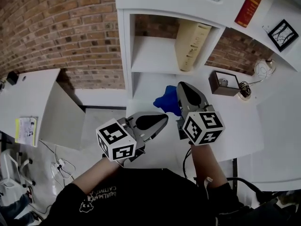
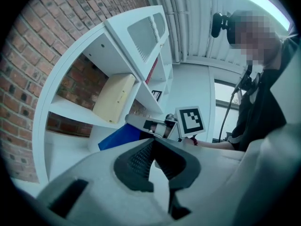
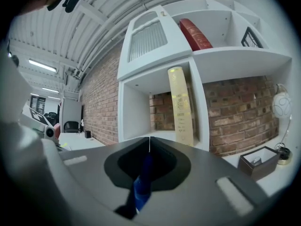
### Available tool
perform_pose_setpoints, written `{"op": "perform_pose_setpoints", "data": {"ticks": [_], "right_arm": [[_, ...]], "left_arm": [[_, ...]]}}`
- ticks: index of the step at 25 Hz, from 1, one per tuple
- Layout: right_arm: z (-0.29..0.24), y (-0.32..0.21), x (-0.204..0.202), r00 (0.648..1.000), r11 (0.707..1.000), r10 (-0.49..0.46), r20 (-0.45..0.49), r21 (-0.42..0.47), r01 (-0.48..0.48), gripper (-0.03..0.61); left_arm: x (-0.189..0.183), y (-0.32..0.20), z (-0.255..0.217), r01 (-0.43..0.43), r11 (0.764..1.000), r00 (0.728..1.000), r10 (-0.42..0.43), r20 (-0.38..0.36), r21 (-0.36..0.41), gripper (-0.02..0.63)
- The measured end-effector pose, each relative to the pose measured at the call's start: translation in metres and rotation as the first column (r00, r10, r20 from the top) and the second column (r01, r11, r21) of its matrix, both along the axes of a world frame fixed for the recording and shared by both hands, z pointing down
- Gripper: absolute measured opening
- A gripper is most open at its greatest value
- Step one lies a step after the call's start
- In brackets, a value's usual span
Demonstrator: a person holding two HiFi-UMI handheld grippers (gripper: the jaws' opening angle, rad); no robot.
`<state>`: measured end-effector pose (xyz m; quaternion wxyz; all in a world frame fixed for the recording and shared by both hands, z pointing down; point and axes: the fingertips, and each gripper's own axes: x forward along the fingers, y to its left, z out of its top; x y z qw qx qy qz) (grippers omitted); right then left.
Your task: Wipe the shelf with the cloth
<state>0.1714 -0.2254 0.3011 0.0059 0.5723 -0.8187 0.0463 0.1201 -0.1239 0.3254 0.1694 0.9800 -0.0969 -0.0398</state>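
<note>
The left gripper (image 1: 161, 118) hangs empty, its jaws together at the tips. The right gripper (image 1: 181, 85) is clamped on the crumpled blue fabric cloth (image 1: 167, 102), bunched over the lower board of the white shelf unit (image 1: 149, 55). The gripper hides part of the cloth, and the right gripper view shows only a narrow strip of it.

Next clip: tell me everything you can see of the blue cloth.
The blue cloth is soft, crumpled fabric, plain bright blue, with no print visible. A fold of it is pinched between the shut jaws of the right gripper. The rest bunches out to that gripper's left, above the white shelf. Whether it presses on the shelf surface cannot be told.
</note>
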Motion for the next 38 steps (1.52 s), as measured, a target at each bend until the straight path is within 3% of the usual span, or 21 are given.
{"op": "perform_pose_setpoints", "data": {"ticks": [4,12,27,38], "right_arm": [[-0.013,0.025,-0.001,0.998,0.998,-0.055,0.005,0.023,0.055,0.012],[-0.032,0.085,-0.016,0.991,0.991,-0.127,0.036,0.051,0.126,0.012],[-0.047,0.214,-0.064,0.997,0.995,-0.064,0.054,0.076,0.059,0.012],[-0.055,0.282,-0.075,0.999,0.996,-0.006,0.05,0.094,0.002,0.012]], "left_arm": [[0.003,0.008,-0.005,0.075,0.997,0.997,-0.075,-0.026,-0.004,-0.003],[0.002,0.049,-0.009,0.098,0.995,0.995,-0.098,-0.014,0.004,-0.002],[-0.068,0.162,-0.025,0.065,0.997,0.998,-0.064,-0.024,0.044,-0.003],[-0.078,0.225,-0.035,-0.007,0.996,0.999,0.01,-0.03,0.087,-0.002]]}}
